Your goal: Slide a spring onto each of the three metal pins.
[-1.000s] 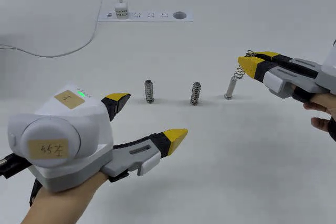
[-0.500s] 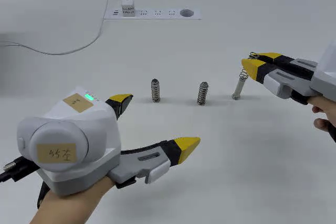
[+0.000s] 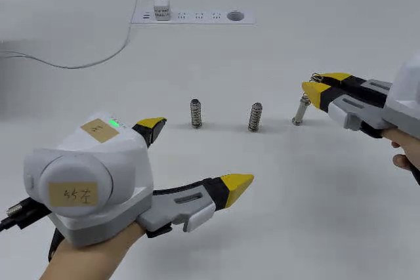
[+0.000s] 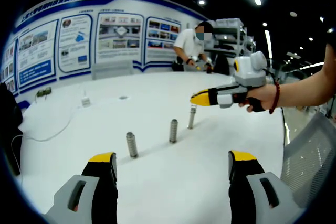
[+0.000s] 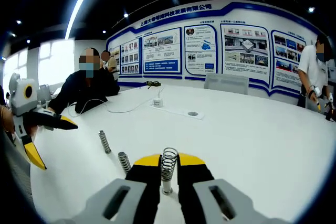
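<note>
Two metal pins, each with a spring on it, stand at mid-table (image 3: 195,113) (image 3: 255,117). To their right, a third pin (image 3: 301,111) leans with its lower shaft bare. My right gripper (image 3: 314,87) is at its top, shut on a spring (image 5: 168,163). In the right gripper view the spring stands upright between the jaws, with the pin (image 5: 167,186) right below it. My left gripper (image 3: 193,155) hovers open at the lower left with nothing between its jaws. In the left gripper view, my left gripper (image 4: 171,158) faces all three pins, and the right gripper (image 4: 210,98) is over the third pin (image 4: 192,116).
A white power strip (image 3: 190,16) with a plugged-in charger (image 3: 161,11) lies at the back, its cable trailing left. The white table (image 3: 295,195) is bare around the pins. People stand and sit beyond the table's far sides.
The right gripper has come down and closer to the third pin. The spring, earlier stretched out between jaws and pin top, now sits bunched at the jaw tips. The left gripper stayed open.
</note>
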{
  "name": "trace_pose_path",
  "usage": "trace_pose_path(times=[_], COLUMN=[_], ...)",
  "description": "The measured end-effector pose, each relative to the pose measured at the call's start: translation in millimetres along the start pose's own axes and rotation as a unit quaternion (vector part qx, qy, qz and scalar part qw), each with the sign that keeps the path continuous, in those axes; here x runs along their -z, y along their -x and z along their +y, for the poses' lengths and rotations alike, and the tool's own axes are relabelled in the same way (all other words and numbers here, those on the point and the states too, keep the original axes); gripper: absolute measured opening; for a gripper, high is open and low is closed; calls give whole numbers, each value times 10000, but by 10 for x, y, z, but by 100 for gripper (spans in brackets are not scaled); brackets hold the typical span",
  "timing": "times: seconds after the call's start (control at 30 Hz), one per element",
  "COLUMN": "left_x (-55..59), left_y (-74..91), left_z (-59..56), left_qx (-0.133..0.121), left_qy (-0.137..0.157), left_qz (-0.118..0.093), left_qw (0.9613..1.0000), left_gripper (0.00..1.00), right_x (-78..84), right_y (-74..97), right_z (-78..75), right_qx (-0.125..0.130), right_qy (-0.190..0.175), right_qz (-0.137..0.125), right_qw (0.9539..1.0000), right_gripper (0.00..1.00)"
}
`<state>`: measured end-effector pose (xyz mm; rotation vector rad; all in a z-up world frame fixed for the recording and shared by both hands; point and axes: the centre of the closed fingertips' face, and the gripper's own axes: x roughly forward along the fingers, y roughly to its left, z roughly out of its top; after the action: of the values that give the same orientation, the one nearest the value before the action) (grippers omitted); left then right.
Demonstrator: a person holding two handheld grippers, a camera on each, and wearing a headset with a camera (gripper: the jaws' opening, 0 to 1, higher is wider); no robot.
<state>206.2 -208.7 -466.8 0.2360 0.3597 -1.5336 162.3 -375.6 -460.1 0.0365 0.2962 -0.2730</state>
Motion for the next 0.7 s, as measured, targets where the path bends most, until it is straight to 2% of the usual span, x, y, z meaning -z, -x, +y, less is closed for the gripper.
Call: trace_pose_path(times=[0.7], left_x=[17], left_y=[2], left_z=[21], left_qx=[-30], left_qy=[-36], left_qz=[44], left_qw=[10000], left_gripper=[87], right_x=[243], right_y=[-54], right_z=[87], right_qx=[-40], right_qy=[39], right_qz=[305], right_qw=[9995], right_gripper=[12])
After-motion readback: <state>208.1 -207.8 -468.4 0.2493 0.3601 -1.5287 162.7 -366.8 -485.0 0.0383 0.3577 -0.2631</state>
